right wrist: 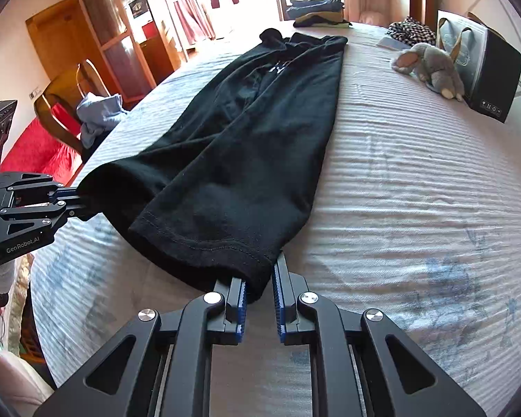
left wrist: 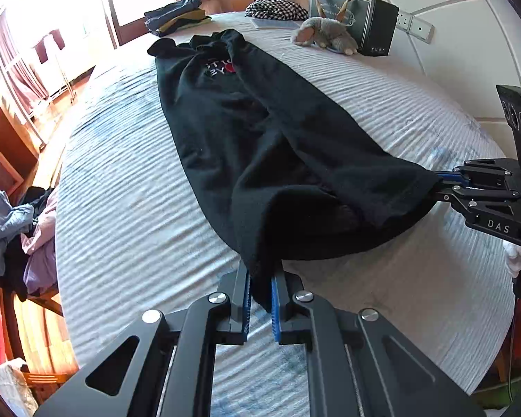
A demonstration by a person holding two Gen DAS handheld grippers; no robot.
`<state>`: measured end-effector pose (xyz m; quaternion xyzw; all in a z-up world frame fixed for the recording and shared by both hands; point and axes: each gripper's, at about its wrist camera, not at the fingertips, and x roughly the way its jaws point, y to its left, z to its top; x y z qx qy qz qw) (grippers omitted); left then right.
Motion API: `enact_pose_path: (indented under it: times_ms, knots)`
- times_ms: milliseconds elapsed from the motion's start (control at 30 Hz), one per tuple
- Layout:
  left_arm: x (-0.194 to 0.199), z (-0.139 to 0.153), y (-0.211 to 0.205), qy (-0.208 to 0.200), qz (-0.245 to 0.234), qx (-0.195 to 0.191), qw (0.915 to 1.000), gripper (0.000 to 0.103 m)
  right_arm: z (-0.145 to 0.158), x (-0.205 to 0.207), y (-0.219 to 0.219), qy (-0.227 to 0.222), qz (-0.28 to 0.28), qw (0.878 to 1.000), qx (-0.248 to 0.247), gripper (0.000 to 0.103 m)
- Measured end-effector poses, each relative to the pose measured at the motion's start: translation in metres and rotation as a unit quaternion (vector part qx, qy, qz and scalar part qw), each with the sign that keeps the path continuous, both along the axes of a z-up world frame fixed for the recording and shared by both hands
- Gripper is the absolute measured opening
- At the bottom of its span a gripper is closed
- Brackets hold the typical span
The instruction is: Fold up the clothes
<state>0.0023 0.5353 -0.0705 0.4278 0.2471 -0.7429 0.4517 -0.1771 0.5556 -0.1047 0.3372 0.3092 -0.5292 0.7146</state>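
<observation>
Left wrist: both grippers' fingers [left wrist: 246, 295] pinch the black garment's [left wrist: 246, 132] hem

Plush rabbit [left wrist: 324, 36] beside gift bag [left wrist: 357, 17]; wooden chair [right wrist: 64, 104].

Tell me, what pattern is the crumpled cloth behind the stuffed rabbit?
Black-and-white check, clearest in the left wrist view.
</observation>
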Motion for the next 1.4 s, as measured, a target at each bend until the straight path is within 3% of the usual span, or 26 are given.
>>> enact_pose_path:
  times_ms: [300,500,733,933,1067,1200,1333,1400]
  knots:
    - [0.014,0.038,-0.073,0.016,-0.098,-0.040,0.9942,0.007,0.032,0.016,-0.047,0.000,-0.087,0.995,-0.042,0.013]
    - [0.027,0.059,-0.131,0.032,-0.156,-0.049,0.9861,0.007,0.061,0.040,-0.090,0.048,-0.148,0.985,-0.069,0.012]
    - [0.046,0.079,-0.195,0.040,-0.138,-0.064,0.9876,0.007,0.093,0.052,-0.142,0.072,-0.158,0.979,-0.110,0.012]
    - [0.046,0.085,-0.275,0.051,-0.154,-0.058,0.9850,0.007,0.111,0.047,-0.229,0.072,-0.175,0.974,-0.121,0.012]
    - [0.017,0.071,-0.352,0.059,-0.169,-0.048,0.9827,0.007,0.111,0.036,-0.314,0.079,-0.186,0.972,-0.124,0.012]
    - [-0.004,0.051,-0.445,0.063,-0.180,-0.022,0.9813,0.007,0.092,0.016,-0.415,0.099,-0.197,0.971,-0.093,0.012]
    - [-0.010,0.024,-0.527,0.051,-0.161,0.009,0.9856,0.007,0.067,-0.010,-0.500,0.098,-0.214,0.971,-0.053,0.012]
    - [-0.011,0.011,-0.559,0.047,-0.143,0.022,0.9884,0.019,0.059,-0.023,-0.526,0.089,-0.229,0.968,-0.047,0.017]
